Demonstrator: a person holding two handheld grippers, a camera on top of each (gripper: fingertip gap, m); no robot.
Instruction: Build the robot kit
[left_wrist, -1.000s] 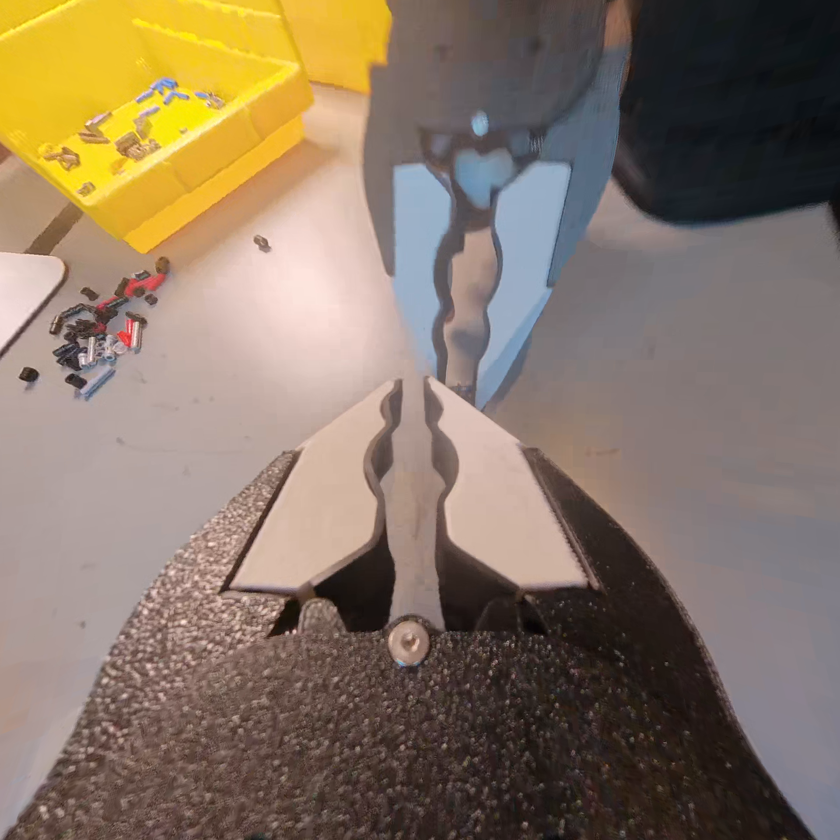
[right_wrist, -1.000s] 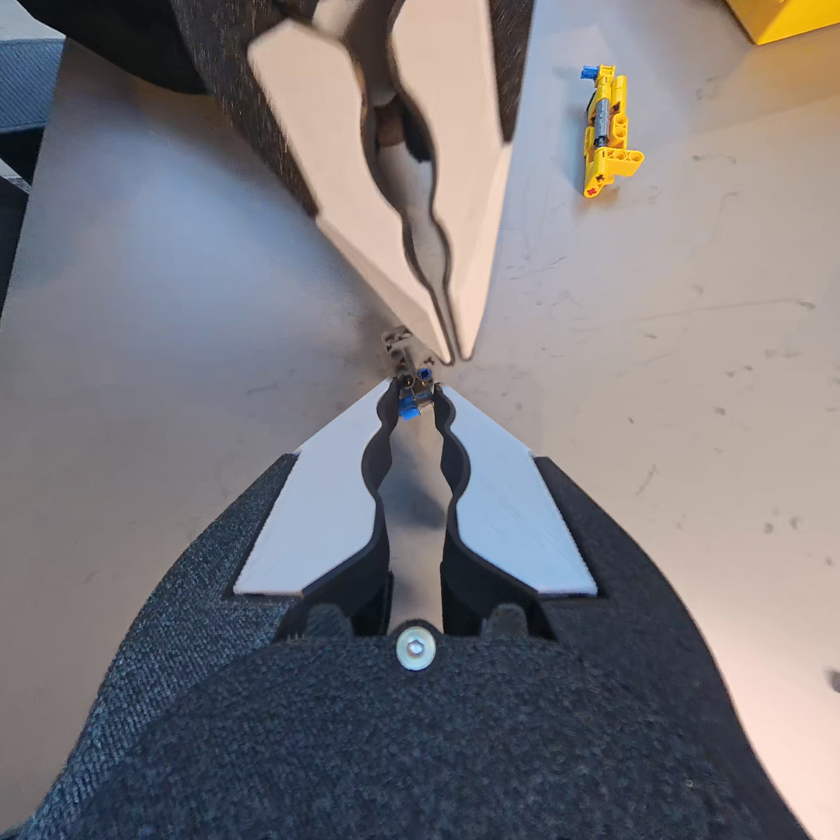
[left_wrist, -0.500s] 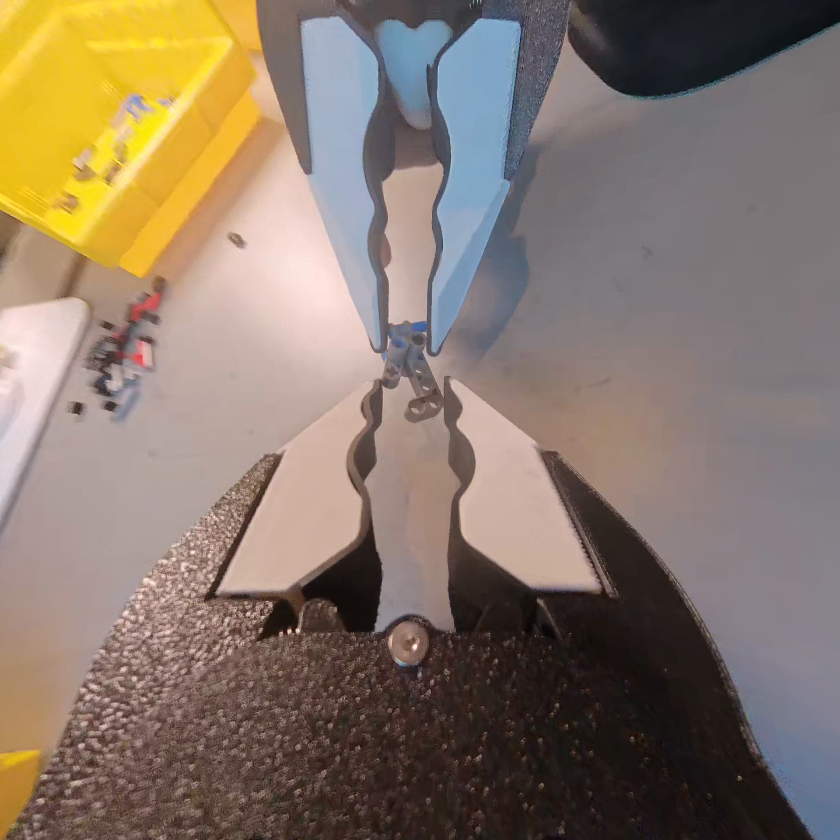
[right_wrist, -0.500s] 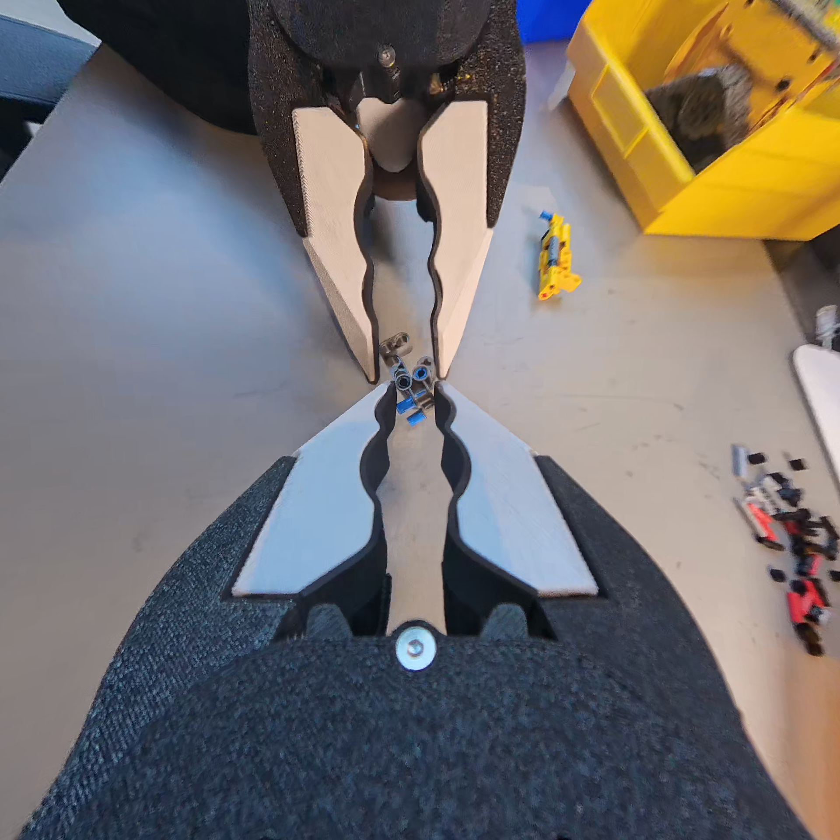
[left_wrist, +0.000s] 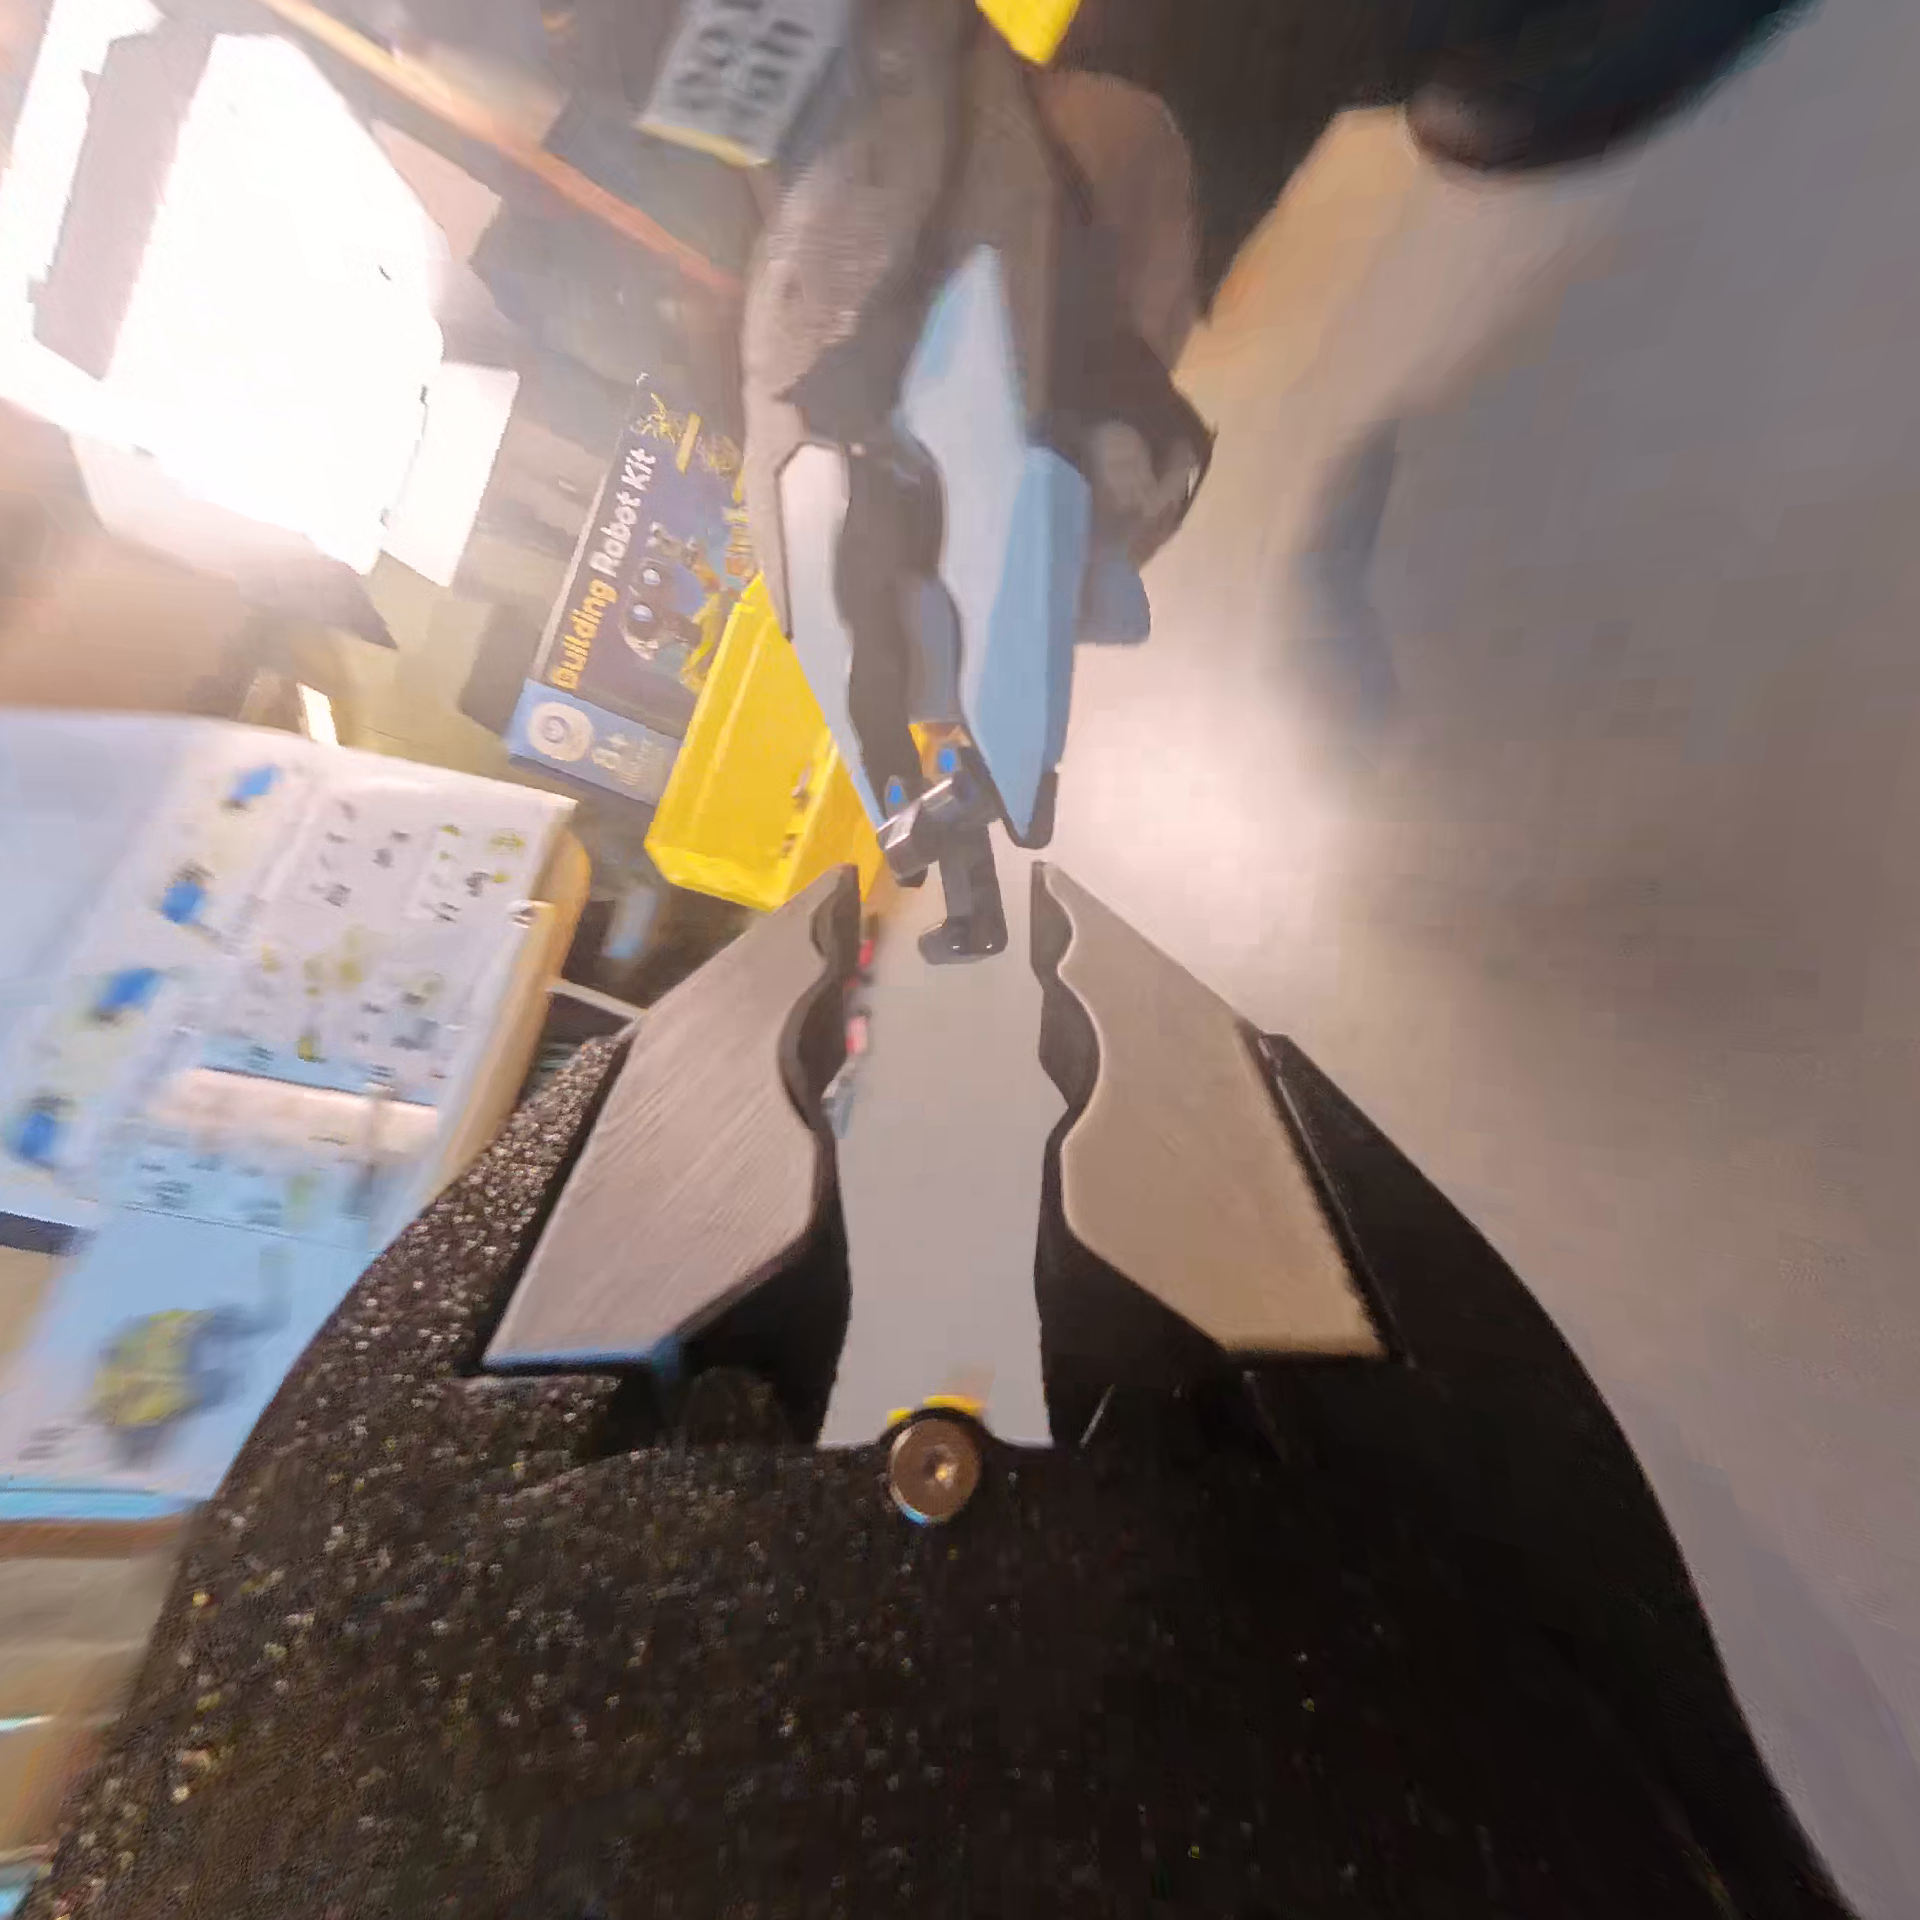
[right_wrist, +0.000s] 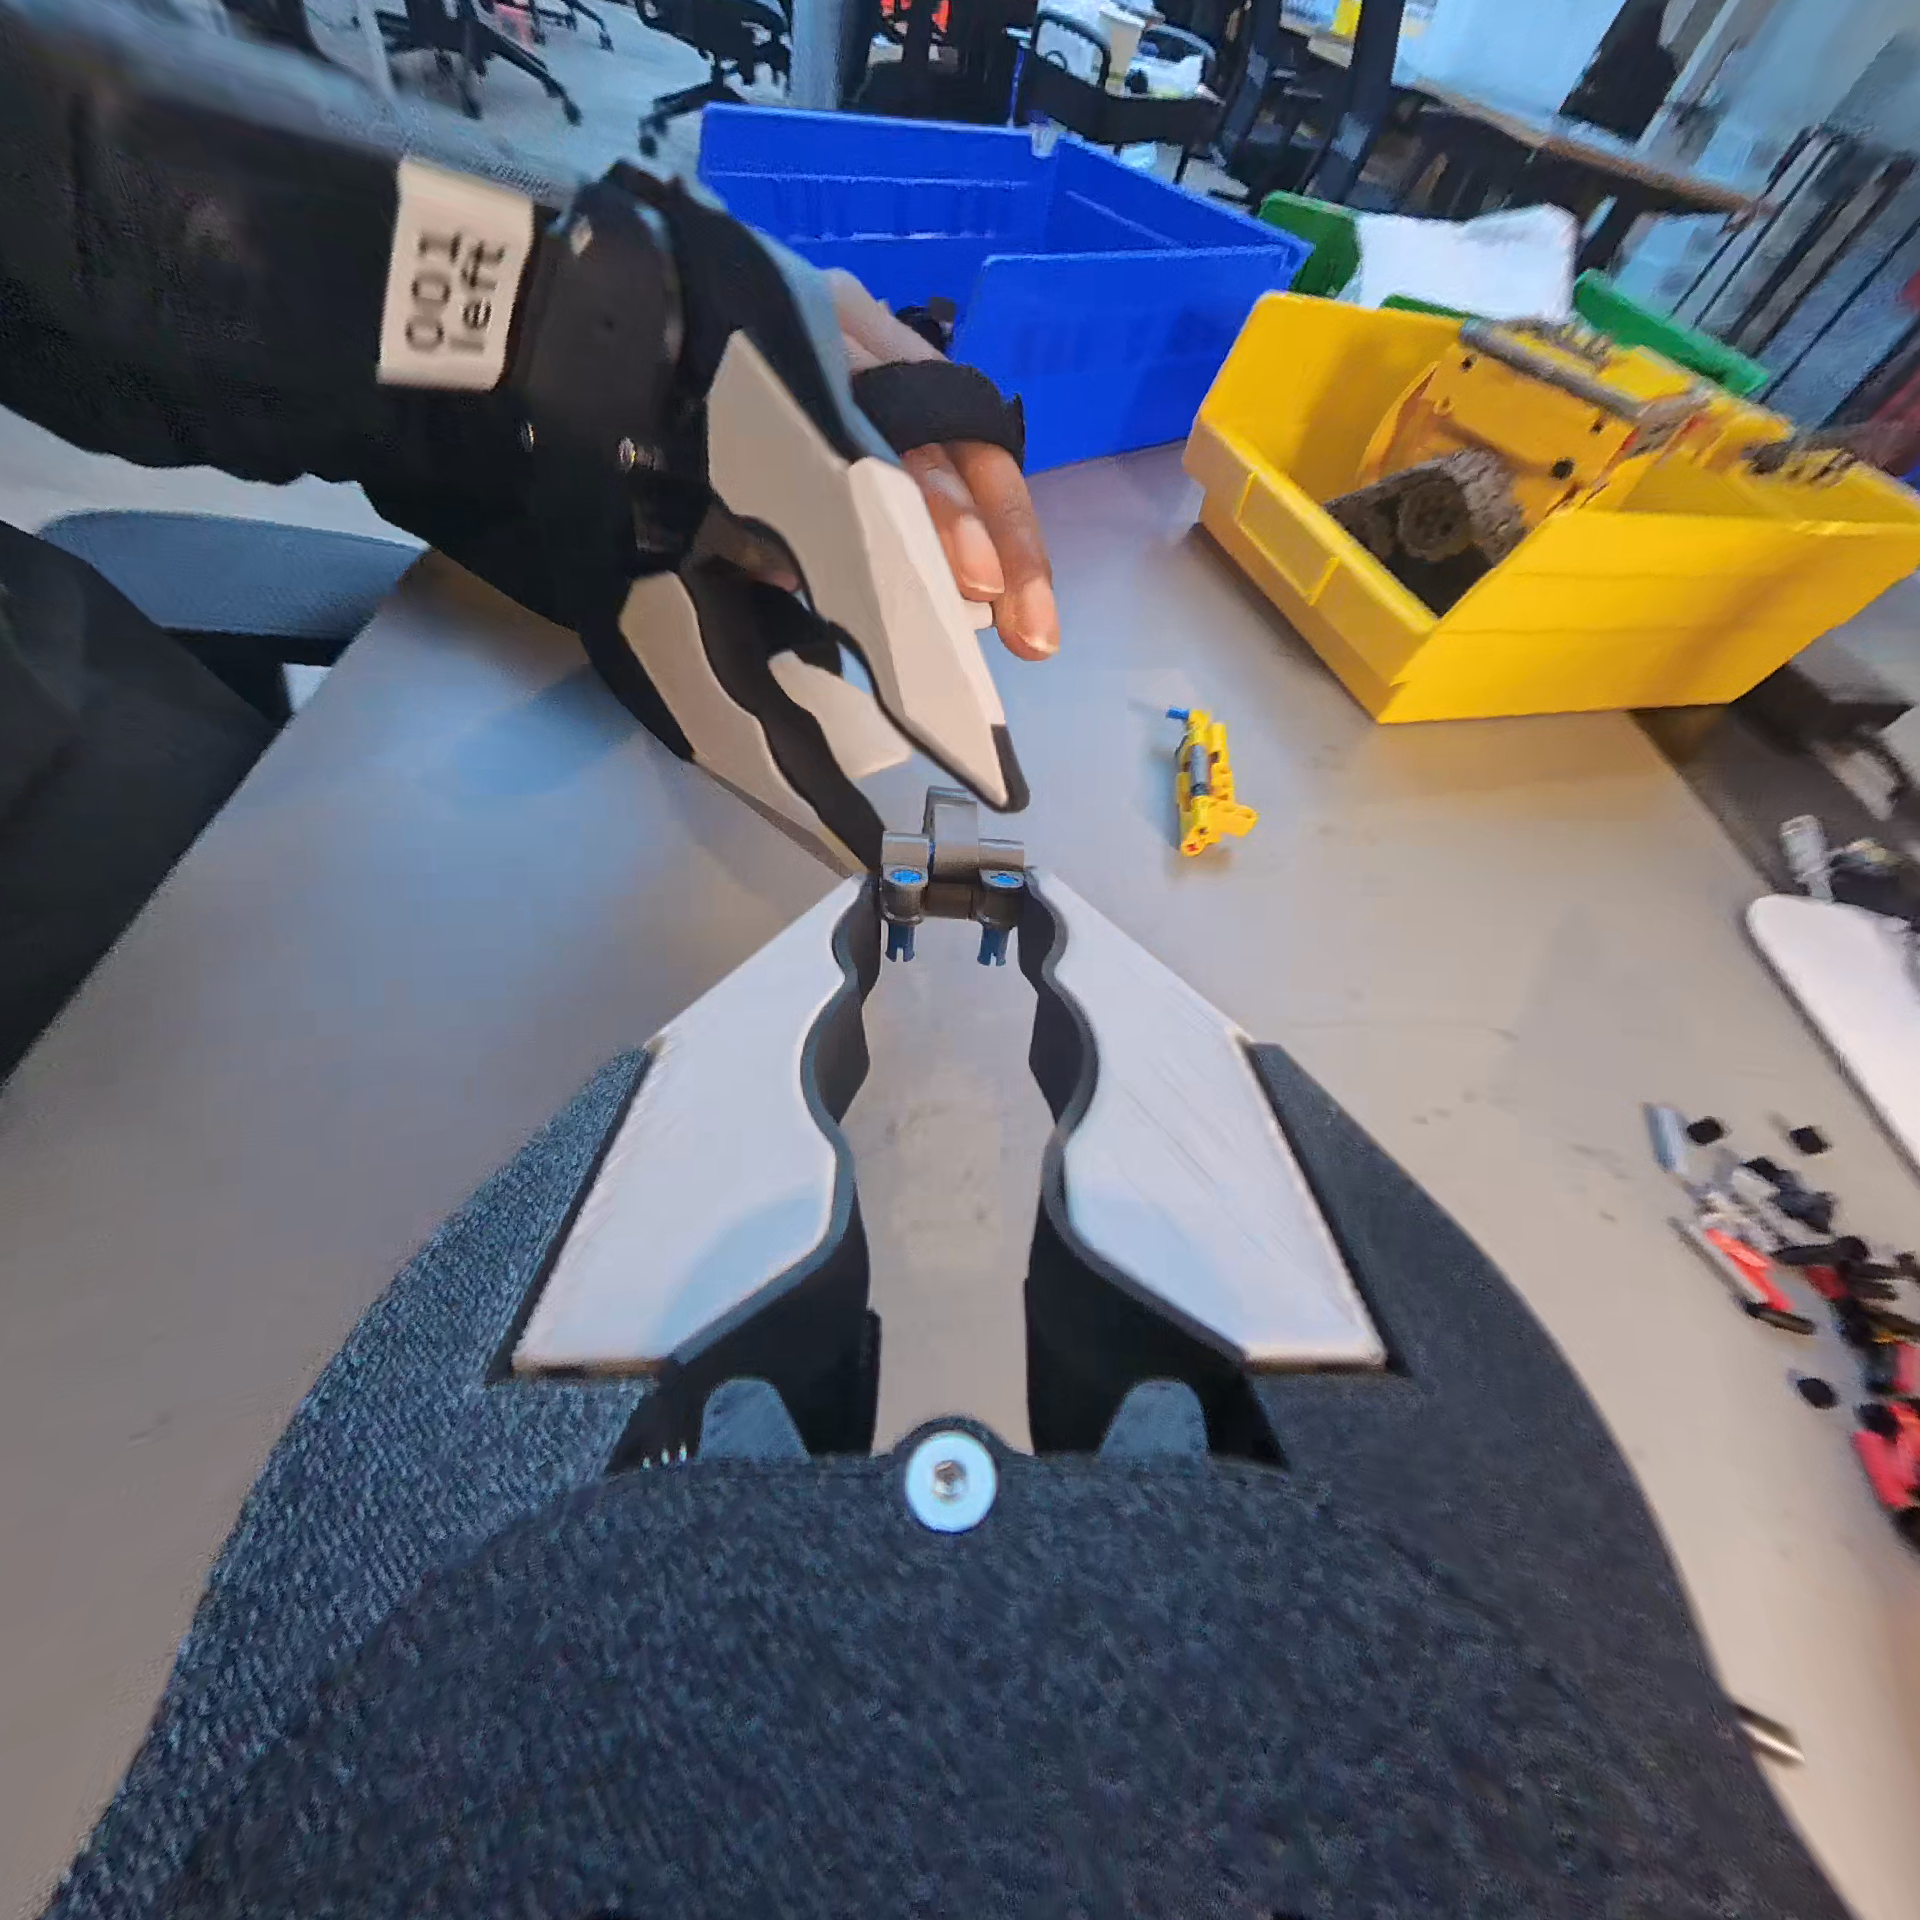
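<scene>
Gripping a small grey connector assembly with blue pins (right_wrist: 951, 883) at its fingertips, the right gripper (right_wrist: 951, 899) has lifted it clear of the grey table (right_wrist: 416, 935) since half a second ago. Jaws stand narrow, clamped on the piece, frame centre. The left gripper (right_wrist: 935, 821) has rolled sideways and now comes in from upper left, jaws apart, tips touching the grey arm sticking up; its own view shows them open around that arm. Beyond: yellow beam assembly (right_wrist: 1205, 779) right of centre, yellow bin (right_wrist: 1558, 623) upper right, blue bin (right_wrist: 987, 249) top, loose pins (right_wrist: 1808, 1268) at right edge.
</scene>
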